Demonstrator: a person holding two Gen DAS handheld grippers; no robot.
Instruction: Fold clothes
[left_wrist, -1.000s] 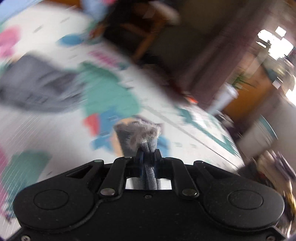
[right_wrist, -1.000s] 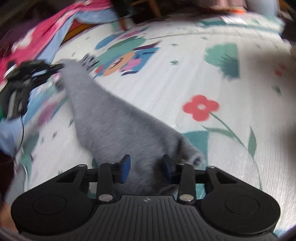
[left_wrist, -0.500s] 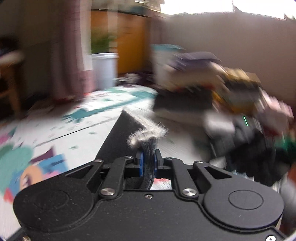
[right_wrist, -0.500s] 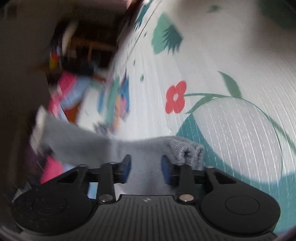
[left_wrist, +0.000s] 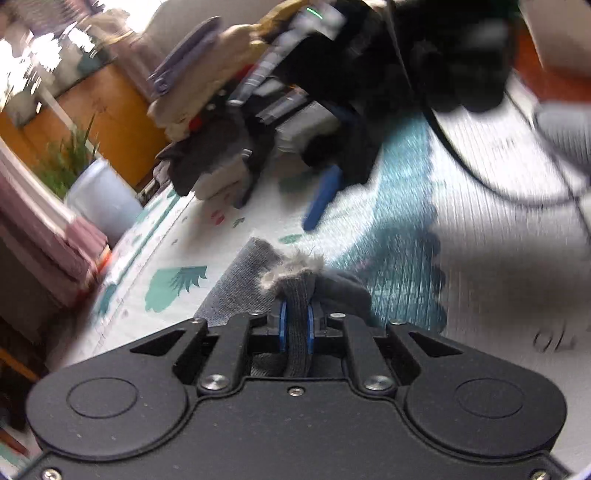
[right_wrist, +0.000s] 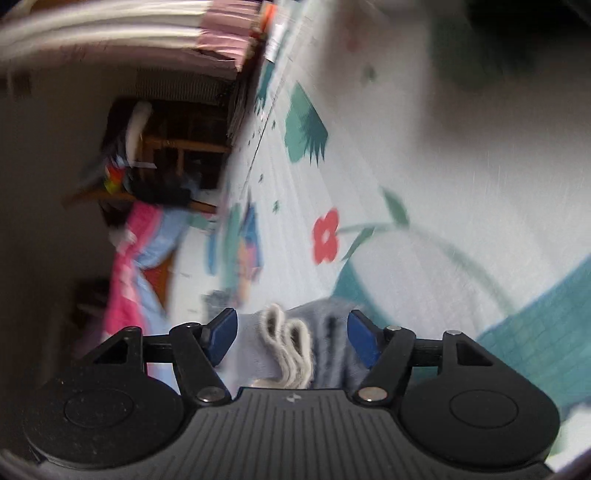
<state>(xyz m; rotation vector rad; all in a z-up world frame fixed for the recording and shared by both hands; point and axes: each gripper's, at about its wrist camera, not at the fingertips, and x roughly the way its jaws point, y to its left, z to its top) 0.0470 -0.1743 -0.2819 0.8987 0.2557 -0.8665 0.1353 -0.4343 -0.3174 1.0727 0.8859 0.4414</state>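
My left gripper (left_wrist: 295, 325) is clamped tight on a fold of the grey garment (left_wrist: 255, 280); the knit bunches up between the blue pads (left_wrist: 282, 326) and its frayed pale edge sticks out just past the tips. The rest of the garment slopes away to the left of the jaws, down toward the mat (left_wrist: 491, 266).

My right gripper (right_wrist: 293, 336) is opening. The garment (right_wrist: 332, 317) lies between its pads (right_wrist: 221, 334), with a looped cream hem (right_wrist: 288, 343) showing in the gap, but neither pad presses on the cloth: there is bare space on both sides.

In the left view, a pile of folded clothes (left_wrist: 229, 122) stands on the mat ahead and to the left, well beyond my tips. A dark blurred shape fills the upper right, with a black cable (left_wrist: 480, 173) curving across the mat below it; I cannot tell what the shape is. The mat between my tips and the pile is open. Its left edge runs along a pink curtain (left_wrist: 51, 221) and a planter (left_wrist: 99, 199).

In the right view the mat (right_wrist: 461, 184) stretches clear ahead and to the right, with a red flower print (right_wrist: 327, 236) on it. A pink and blue cloth (right_wrist: 136, 258) hangs at the left, off the mat's edge.
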